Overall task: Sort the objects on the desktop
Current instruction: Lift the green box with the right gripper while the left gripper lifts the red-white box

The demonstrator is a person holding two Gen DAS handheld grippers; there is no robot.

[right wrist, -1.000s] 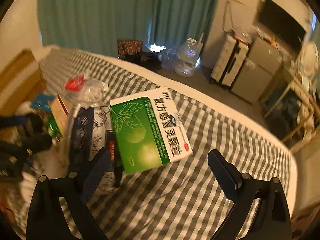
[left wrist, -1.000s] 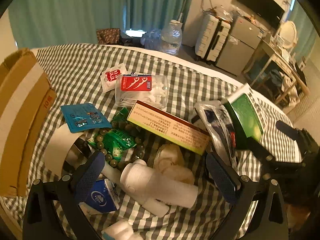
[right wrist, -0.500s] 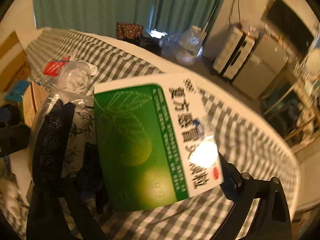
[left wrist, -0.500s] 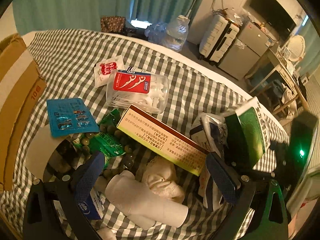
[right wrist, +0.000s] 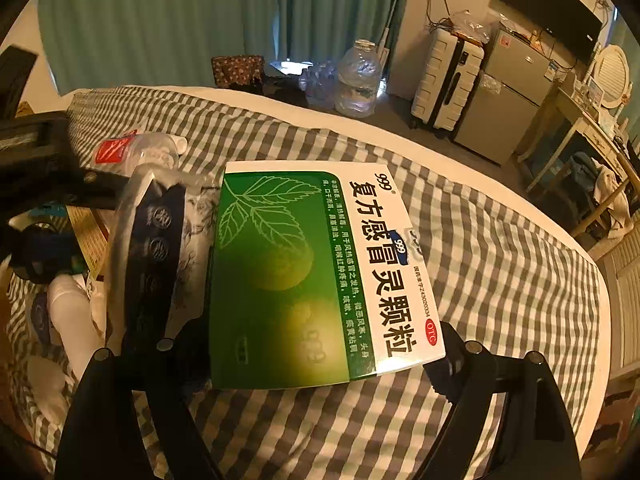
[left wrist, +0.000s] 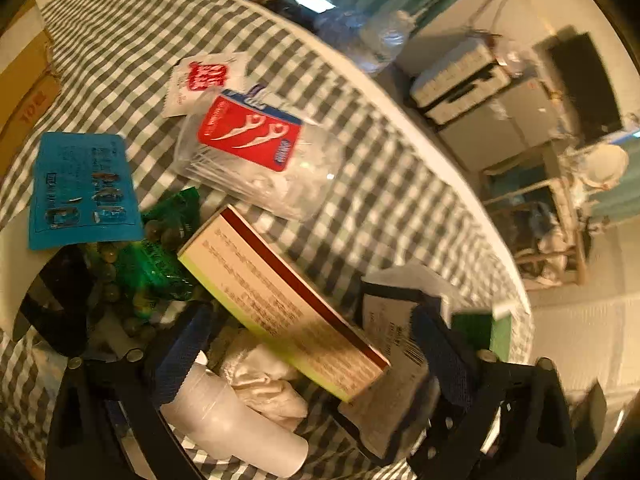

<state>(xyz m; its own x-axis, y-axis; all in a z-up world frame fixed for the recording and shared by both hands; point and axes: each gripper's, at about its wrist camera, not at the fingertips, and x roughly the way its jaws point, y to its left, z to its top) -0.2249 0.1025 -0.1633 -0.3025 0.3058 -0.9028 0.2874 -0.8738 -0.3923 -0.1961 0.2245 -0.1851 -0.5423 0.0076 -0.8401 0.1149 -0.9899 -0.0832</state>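
Note:
My left gripper hangs over a heap on the checked cloth. Its jaws are closing, and the long cream box with a dark red edge lies slantwise between them; the pads do not press it. Under the fingers lie a white bottle and crumpled tissue. My right gripper is shut on the near edge of the green medicine box, which tilts up off the cloth. A dark patterned pouch in clear plastic lies just left of that box.
Beyond the long box lie a clear floss-pick box with a red label, a white sachet, a blue packet, a green wrapper and beads. A cardboard box stands at the left. The bed's edge runs along the right.
The left gripper has rolled and moved in over the long box. The right gripper has come down around the green box, which now fills the space between its fingers.

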